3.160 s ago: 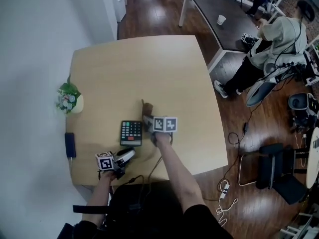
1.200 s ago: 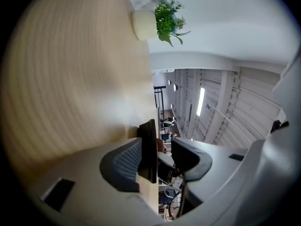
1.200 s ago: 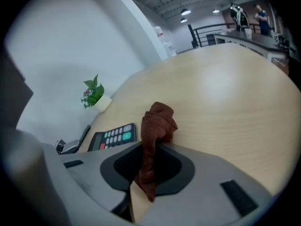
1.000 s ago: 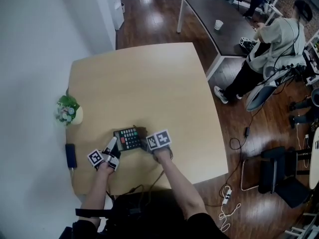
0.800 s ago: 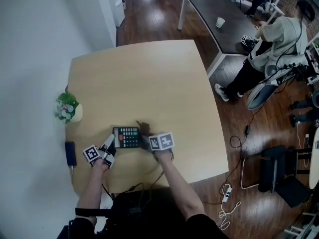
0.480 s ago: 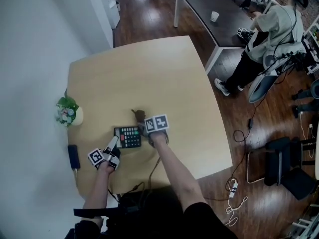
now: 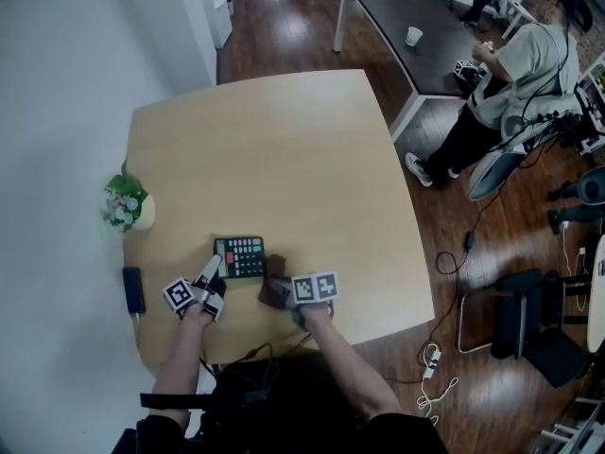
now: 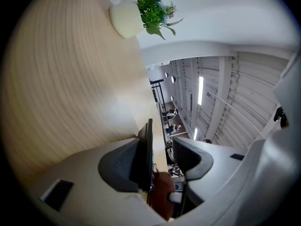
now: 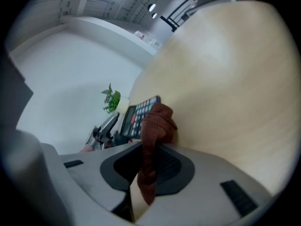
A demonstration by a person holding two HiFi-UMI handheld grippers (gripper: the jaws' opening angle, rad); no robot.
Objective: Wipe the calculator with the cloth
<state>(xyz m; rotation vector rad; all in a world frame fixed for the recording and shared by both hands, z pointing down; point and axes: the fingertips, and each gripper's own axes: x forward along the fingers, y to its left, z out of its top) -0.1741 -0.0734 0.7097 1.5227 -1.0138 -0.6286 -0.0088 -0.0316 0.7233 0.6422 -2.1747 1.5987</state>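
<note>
1. Near edge of the desk (image 7: 284,140), left of centre, is where it's all happening: the calculator (image 7: 241,256) sits keys up, with a potted plant (image 7: 130,208) well off to its far left.
2. Left gripper (image 7: 210,274) comes in from the near left with its fingers (image 8: 120,166) clamped across the calculator's left edge. In the left gripper view one pad lies flat against the dark slab. A sliver of gap shows beside the other pad toward its tip, so I read this as a light steadying hold, not a hard squeeze.
3. Right gripper (image 7: 286,294) sits just right of the calculator, fingers clenched on the brown cloth (image 7: 272,282). A bunched end pokes out ahead of the pads and a tail hangs back between them.
4. That bunched end rests on the desk just beside the calculator's near right corner, off the keypad. Whether it grazes the casing I can't tell.
5. So the set-up is done: cloth gripped, calculator pinned in place.
6. How much of the face has been wiped the pictures don't say, since no dust or smear shows on the keys. At this instant there's no wiping contact on the key face at all.
7. What's left, by my judgement: carry the cloth leftward onto the keys and display. Then sweep it across while the left gripper holds the calculator firm so it can't skid along the smooth desk.
</note>
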